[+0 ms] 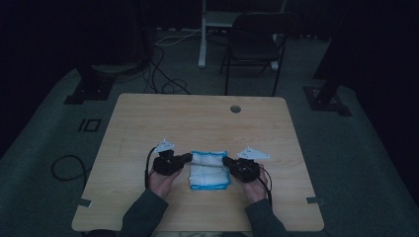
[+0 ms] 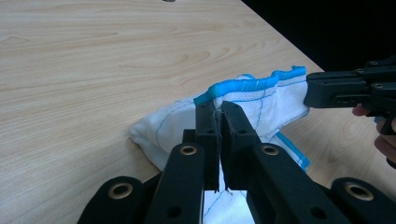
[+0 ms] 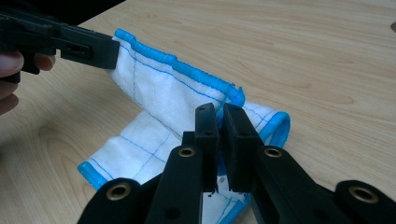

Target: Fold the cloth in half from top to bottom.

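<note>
White cotton cloth with a bright blue stitched border (image 1: 210, 169) lies folded near the front middle of the table, between the two grippers. It looks light, soft and floppy, so I judge it will sag and unfold wherever it is not supported. It is not fragile and not slippery, because the woven surface gives good friction. The best places to hold are the thick blue hem and the corners of the top layer.

The left gripper (image 2: 218, 122) has its jaws pinched together on the upper edge of the cloth, close under the blue hem. The right gripper (image 3: 220, 122) is also closed on a layer at its own side.

The pale wooden table (image 1: 197, 116) is smooth and flat. Around it the room is dark, with grey carpet, a black folding chair (image 1: 254, 42) and loose cables (image 1: 163, 81) on the floor.
</note>
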A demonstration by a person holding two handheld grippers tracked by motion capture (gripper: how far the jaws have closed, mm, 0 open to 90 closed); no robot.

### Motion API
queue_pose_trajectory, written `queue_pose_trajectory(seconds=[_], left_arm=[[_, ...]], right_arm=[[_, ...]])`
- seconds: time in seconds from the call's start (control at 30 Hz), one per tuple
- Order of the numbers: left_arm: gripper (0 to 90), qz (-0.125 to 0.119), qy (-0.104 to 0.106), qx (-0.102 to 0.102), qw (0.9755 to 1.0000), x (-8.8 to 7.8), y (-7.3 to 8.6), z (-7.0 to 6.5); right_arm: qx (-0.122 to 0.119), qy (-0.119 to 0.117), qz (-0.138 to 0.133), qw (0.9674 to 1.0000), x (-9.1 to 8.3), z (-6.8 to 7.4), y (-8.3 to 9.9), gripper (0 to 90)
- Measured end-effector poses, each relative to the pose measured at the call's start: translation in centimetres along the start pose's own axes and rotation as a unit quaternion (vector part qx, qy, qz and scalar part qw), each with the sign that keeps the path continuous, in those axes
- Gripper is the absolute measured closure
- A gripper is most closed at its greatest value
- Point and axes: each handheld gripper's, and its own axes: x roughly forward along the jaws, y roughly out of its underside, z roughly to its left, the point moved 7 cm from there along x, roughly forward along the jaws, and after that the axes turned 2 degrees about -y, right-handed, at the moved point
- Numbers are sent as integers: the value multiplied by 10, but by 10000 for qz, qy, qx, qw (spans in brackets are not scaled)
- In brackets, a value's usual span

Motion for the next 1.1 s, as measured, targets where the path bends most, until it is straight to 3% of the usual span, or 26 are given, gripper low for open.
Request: queue_pose_trajectory(seconds=[1.1], left_arm=[[867, 165, 81, -70, 9998, 2, 26, -4]], right_arm=[[-11, -2, 113, 9999, 1, 1, 18, 857]])
